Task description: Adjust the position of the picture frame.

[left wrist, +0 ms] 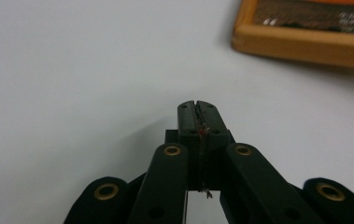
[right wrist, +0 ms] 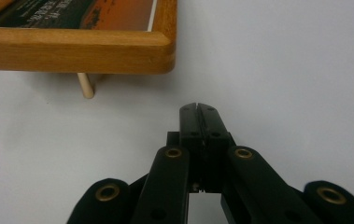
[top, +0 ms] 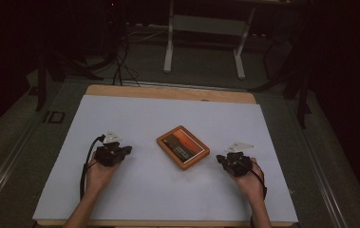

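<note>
A: Where do we stand? Both tools are on the bench (top: 120, 199), one in each hand, nothing between the jaws.

B: Right. Our left tool (top: 126, 150) has its jaws pressed together, empty; the left gripper view shows the same (left wrist: 197, 106). Our right tool (top: 221, 159) is closed and empty too (right wrist: 198, 108).

A: And the frame (top: 183, 147)?

B: It lies flat between the two tools, apart from both. Ahead and to the right of the left tool (left wrist: 305, 44), ahead and to the left of the right one (right wrist: 72, 49). In the right gripper view a small peg (right wrist: 85, 86) pokes out from under its edge, likely its stand.

A: So we judge this the start: no grasp made yet.

B: Agreed. Next, we'd open the jaws, since closed tools can't take the edge. Then bring one tool to the near edge and steady the frame with the other.
</note>
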The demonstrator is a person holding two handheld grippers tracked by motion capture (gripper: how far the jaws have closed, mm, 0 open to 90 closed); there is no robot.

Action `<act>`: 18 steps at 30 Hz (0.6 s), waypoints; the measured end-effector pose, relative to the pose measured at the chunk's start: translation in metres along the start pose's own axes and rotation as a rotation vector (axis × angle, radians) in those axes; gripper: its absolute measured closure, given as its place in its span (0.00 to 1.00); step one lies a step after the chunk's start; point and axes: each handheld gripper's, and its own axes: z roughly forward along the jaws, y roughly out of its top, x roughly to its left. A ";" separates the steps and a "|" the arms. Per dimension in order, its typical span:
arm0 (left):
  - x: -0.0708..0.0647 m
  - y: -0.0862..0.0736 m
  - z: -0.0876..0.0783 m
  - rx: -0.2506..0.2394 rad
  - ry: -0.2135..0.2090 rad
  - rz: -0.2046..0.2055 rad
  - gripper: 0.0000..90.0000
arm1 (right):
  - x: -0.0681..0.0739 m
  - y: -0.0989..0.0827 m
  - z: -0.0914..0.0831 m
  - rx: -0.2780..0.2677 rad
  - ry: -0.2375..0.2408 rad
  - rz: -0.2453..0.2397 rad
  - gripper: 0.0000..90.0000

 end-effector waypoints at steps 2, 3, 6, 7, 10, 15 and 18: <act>-0.002 0.003 0.004 0.001 -0.008 0.022 1.00 | 0.001 0.000 0.000 -0.001 0.002 -0.002 1.00; -0.004 0.005 0.006 0.003 -0.013 0.032 1.00 | 0.001 0.000 0.000 0.000 0.004 -0.004 1.00; -0.008 0.011 0.011 0.002 -0.026 0.060 1.00 | 0.002 0.001 0.000 0.002 0.008 -0.010 1.00; -0.009 0.014 0.013 0.003 -0.029 0.072 1.00 | 0.003 0.001 0.000 0.001 0.011 -0.010 1.00; -0.011 0.023 0.017 -0.009 -0.042 0.095 1.00 | 0.004 0.002 -0.001 -0.001 0.013 -0.015 1.00; -0.011 0.034 0.023 -0.025 -0.065 0.108 1.00 | 0.005 0.003 -0.001 -0.004 0.016 -0.021 1.00; -0.010 0.038 0.027 -0.030 -0.074 0.112 1.00 | 0.006 0.004 -0.001 -0.004 0.016 -0.021 1.00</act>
